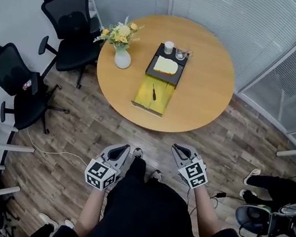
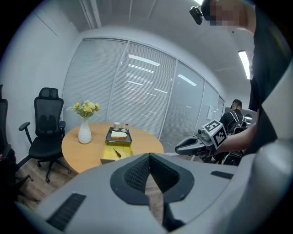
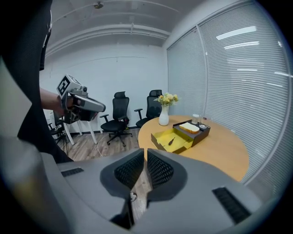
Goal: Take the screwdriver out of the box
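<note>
An open box with a yellow lining lies on the round wooden table. A small dark-handled screwdriver rests on that lining, also seen as the screwdriver and the screwdriver. The box's black half holds a pale yellow block. My left gripper and right gripper hang over the floor, well short of the table, both shut and empty. The left gripper and the right gripper both point toward the table.
A white vase of flowers stands left of the box, and a white cup and a glass behind it. Two black office chairs stand left of the table. A person's legs show at the right.
</note>
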Demonstrator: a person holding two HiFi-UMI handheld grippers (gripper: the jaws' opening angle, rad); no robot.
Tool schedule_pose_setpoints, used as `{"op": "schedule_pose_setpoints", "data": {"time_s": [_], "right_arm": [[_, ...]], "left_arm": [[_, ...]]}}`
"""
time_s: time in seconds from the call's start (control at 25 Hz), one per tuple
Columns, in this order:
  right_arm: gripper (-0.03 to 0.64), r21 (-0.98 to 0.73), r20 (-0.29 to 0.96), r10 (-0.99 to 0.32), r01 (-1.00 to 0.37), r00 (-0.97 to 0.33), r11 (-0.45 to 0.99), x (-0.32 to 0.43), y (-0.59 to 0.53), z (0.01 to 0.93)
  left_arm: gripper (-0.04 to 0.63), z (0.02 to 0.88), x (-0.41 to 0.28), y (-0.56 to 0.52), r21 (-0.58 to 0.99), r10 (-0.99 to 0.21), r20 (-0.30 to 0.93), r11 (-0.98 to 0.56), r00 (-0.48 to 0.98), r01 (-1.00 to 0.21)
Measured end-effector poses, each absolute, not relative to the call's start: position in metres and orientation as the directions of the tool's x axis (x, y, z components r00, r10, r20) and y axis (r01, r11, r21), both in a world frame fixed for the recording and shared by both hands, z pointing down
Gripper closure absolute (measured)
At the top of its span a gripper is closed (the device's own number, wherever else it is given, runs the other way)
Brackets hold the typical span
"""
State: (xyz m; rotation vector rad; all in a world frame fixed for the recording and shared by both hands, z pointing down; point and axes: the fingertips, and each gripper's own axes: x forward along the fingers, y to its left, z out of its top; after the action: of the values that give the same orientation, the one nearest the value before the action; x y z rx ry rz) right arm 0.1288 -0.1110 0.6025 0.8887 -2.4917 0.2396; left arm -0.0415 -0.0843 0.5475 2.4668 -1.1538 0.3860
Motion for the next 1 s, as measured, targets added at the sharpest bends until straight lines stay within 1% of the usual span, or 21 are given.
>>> {"op": "schedule_pose_setpoints", "data": {"time_s": [0.32, 0.6, 0.76, 1.0], "right_arm": [[0.600, 0.007, 0.533, -0.547, -0.643, -0.645, 0.766, 0.104, -0.148, 0.607], [0.600, 0.026, 0.534, -0.565, -0.656, -0.628, 0.754, 0.064, -0.193, 0.607], [0.600, 0.046, 0.514, -0.606, -0.686, -0.607, 0.726, 0.045, -0.220, 0.603], [0.600, 0.042, 0.522, -0.618, -0.707, -0.588, 0.706, 0.028, -0.233, 0.608]], "left_arm": [[0.591, 0.547, -0.061, -0.140, 0.246, -0.642, 0.376, -0.626, 0.668, -0.740], [0.591, 0.562, -0.091, -0.183, 0.264, -0.604, 0.379, -0.655, 0.701, -0.708], [0.591, 0.563, -0.107, -0.213, 0.262, -0.579, 0.374, -0.683, 0.724, -0.682], [0.591, 0.566, -0.118, -0.242, 0.270, -0.541, 0.375, -0.713, 0.753, -0.647]]}}
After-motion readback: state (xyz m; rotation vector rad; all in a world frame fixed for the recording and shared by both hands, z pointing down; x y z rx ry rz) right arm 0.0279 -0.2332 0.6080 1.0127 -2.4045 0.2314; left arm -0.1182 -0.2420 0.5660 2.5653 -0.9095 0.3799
